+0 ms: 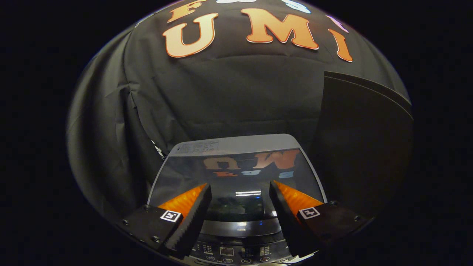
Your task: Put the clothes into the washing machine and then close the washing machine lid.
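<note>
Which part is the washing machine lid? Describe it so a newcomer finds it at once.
Start at the black cloth wall; the washing machine stands in front of it, just ahead of the open gripper, which holds nothing. The lid is its flat top panel, lying closed beyond the control panel. Unlike that button strip, it is glossy and mirrors the wall.

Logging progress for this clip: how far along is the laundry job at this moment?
The washing machine lid lies flat and shut over the tub, its glass reflecting the booth wall, so the closing step looks done or not begun. Whether clothes are inside cannot be told through the dark glass. The gripper hangs open above the lid and the control panel, holding nothing. If the clothes are in, nothing visible is left.
</note>
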Available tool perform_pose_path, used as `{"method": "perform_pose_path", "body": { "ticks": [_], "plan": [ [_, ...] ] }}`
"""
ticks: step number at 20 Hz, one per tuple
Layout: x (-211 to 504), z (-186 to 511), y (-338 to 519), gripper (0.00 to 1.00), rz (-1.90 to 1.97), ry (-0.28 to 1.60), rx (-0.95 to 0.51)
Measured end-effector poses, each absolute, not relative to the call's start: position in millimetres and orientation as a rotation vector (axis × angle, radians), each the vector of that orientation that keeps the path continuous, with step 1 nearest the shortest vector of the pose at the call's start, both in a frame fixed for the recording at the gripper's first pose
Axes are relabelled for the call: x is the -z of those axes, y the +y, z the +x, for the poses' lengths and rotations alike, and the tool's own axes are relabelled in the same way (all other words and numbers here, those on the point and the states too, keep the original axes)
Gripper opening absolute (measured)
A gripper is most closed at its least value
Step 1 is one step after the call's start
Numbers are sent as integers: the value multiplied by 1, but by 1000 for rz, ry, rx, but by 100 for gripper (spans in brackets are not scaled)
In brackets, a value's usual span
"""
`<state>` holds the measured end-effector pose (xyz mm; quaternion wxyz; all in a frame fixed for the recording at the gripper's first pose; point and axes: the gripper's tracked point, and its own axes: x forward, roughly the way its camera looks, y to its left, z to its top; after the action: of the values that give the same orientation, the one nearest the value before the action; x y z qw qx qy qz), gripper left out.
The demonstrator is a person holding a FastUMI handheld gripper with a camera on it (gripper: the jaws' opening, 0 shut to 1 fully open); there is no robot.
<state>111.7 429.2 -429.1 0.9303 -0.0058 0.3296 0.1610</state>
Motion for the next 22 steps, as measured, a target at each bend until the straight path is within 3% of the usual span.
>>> {"method": "perform_pose_path", "body": {
  "ticks": [5,13,22],
  "plan": [
    [401,118,429,100,-16,633,-341],
    [265,109,398,100,-25,422,-369],
    [134,68,268,99,6,240,-378]
  ]
}}
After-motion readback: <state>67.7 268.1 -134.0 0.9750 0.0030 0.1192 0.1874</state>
